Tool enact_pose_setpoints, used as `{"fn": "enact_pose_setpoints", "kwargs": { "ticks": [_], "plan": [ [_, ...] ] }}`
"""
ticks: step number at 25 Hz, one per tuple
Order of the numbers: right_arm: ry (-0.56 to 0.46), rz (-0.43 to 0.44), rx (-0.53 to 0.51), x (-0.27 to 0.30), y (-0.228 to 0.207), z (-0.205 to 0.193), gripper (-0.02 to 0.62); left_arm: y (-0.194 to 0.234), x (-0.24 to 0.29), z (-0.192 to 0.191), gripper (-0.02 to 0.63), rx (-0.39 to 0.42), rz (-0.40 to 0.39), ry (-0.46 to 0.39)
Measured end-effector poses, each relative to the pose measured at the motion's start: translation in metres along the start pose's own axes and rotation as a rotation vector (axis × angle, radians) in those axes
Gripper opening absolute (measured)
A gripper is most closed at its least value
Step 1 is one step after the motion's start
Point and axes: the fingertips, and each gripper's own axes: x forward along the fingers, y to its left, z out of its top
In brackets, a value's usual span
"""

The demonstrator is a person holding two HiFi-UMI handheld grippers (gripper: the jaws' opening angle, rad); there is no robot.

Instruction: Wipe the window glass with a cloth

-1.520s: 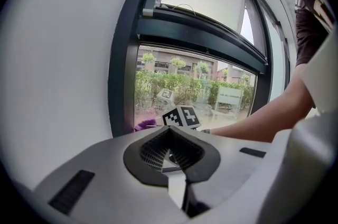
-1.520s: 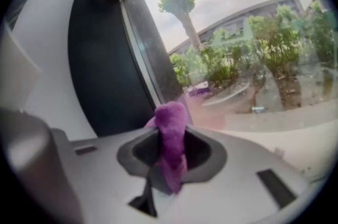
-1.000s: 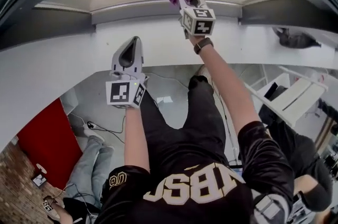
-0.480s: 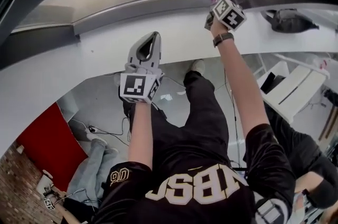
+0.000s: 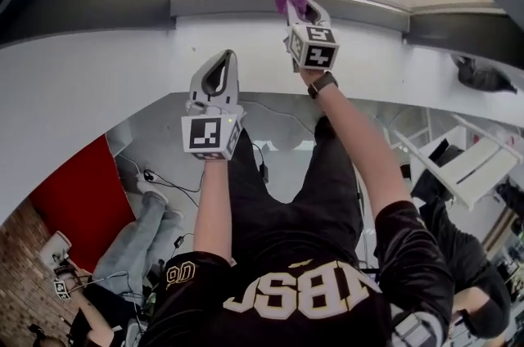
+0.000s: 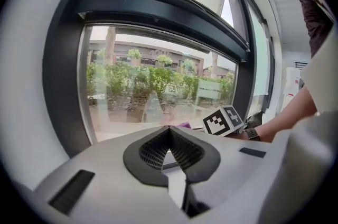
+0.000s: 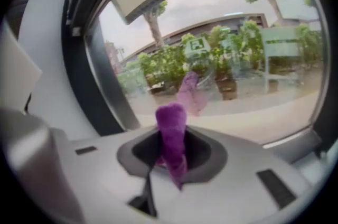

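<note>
Since half a second ago, the right gripper (image 5: 295, 10) has been carried leftward along the bottom of the pane, and the dark window frame (image 7: 105, 104) that filled the space left of its fingers earlier now lies further off to that side. The left gripper (image 5: 220, 61) has shifted only slightly.

A bunched purple cloth (image 7: 171, 130) is pinched between the right fingers, with a rounded tuft standing proud of the fingertips and a tail hanging back between them. The clear window glass (image 7: 248, 77) lies straight ahead of those fingertips, and a pale reflection of the cloth is seen in it just beyond the tuft. The tuft is therefore judged to be at the glass or just short of it; actual contact cannot be settled. The left fingers are pressed together with nothing between them, and that gripper is held lower and to the left, well back from the pane.

A wiping stroke across the lower part of the glass is judged to be in hand. How much of the pane has been covered cannot be told. For the next move, the pinch must be kept firm and the tuft pressed onto the glass ahead of the fingertips. Only a narrow strip would be cleaned per pass by so small a bunch, so overlapping passes are called for.
</note>
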Motion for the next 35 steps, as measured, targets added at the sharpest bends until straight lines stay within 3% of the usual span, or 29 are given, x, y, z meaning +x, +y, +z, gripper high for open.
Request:
{"fn": "enact_pose_setpoints", "kwargs": {
  "ticks": [5,9,13,16,19,23,35],
  "plan": [
    [-0.003,0.19,-0.029,0.078,0.147,-0.008,0.086,0.097,-0.041,0.001,0.018,0.013,0.184,-0.046],
    [0.028,0.346,-0.134,0.133,0.241,-0.026,0.086,0.135,-0.058,0.003,0.018,0.02,0.236,-0.078],
    [0.064,0.435,-0.215,0.176,0.303,-0.041,0.086,0.167,-0.071,0.003,0.018,0.03,0.26,-0.095],
    [0.082,0.441,-0.235,0.199,0.318,-0.042,0.086,0.178,-0.074,-0.005,0.018,0.03,0.267,-0.08],
    [0.089,0.355,-0.196,0.196,0.278,-0.036,0.086,0.164,-0.067,-0.01,0.018,0.03,0.243,-0.077],
    [0.096,0.193,-0.141,0.158,0.172,-0.038,0.086,0.116,-0.039,-0.009,0.018,0.0,0.158,-0.069],
    [0.113,-0.227,0.024,-0.002,-0.227,-0.041,0.087,-0.089,0.074,-0.003,0.018,-0.034,-0.03,-0.098]
  ]
}}
